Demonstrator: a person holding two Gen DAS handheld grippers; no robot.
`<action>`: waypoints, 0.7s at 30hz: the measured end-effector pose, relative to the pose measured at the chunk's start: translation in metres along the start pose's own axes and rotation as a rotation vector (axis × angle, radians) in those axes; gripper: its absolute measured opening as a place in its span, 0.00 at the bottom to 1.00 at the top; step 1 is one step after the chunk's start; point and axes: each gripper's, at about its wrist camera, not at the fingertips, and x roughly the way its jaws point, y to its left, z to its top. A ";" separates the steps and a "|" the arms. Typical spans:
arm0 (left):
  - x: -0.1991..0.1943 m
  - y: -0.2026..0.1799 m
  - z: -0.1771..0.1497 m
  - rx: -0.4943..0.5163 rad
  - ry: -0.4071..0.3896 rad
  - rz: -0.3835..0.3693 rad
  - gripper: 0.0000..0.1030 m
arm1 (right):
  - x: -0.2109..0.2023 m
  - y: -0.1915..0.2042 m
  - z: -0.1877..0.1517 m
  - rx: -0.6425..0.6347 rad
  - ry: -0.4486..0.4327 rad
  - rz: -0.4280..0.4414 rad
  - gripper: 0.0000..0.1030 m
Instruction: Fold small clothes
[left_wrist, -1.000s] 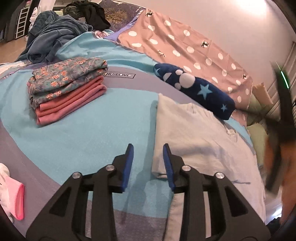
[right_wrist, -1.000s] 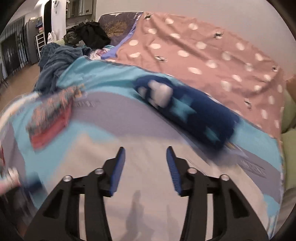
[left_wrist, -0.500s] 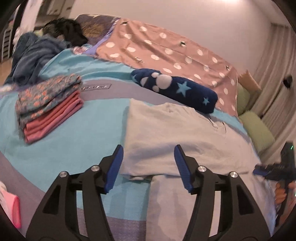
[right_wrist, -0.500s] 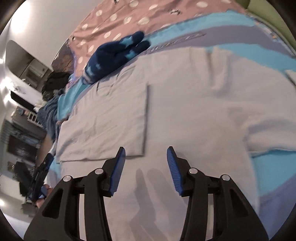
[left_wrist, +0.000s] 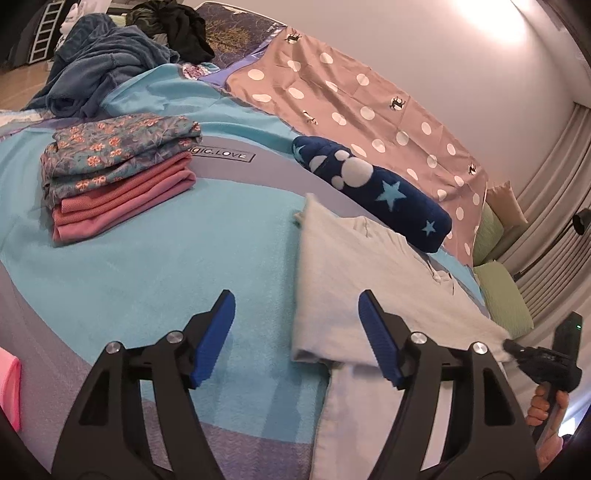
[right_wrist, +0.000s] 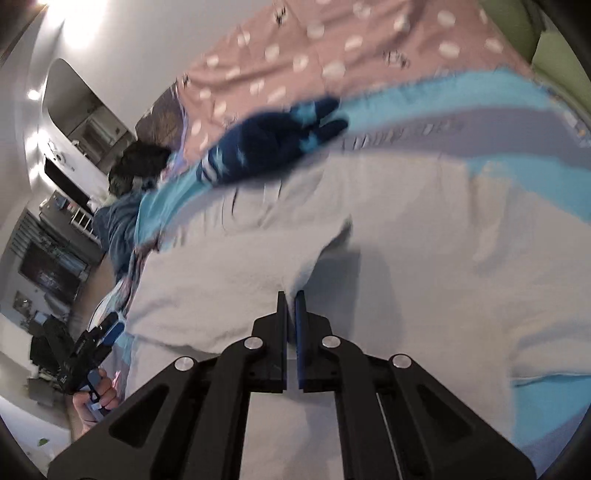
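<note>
Pale grey shirt (left_wrist: 373, 273) flat on bed ahead of both grippers: right gripper (right_wrist: 290, 295) just clamped shut on folded edge, left gripper (left_wrist: 295, 314) just widened, empty, straddling near-left corner; soft, light, limp, so pinch hem corners, expect sag.

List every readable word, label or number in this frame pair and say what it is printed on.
"GIC.LOVE": on a dark-framed label printed on the grey band of the bedspread; its first letters are hidden behind the folded stack.
Lettering on the grey band in the right wrist view: too blurred to read.
Small marking on the right gripper body: too small to read.
</note>
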 end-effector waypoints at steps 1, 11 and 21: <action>0.000 0.000 0.000 -0.002 0.001 -0.001 0.69 | -0.006 -0.001 0.001 -0.019 -0.012 -0.030 0.03; 0.004 -0.008 -0.003 0.047 0.034 -0.013 0.68 | 0.016 -0.032 -0.017 -0.050 0.052 -0.308 0.13; 0.031 -0.012 -0.005 0.024 0.146 -0.078 0.43 | 0.055 0.126 0.035 -0.436 0.085 -0.158 0.43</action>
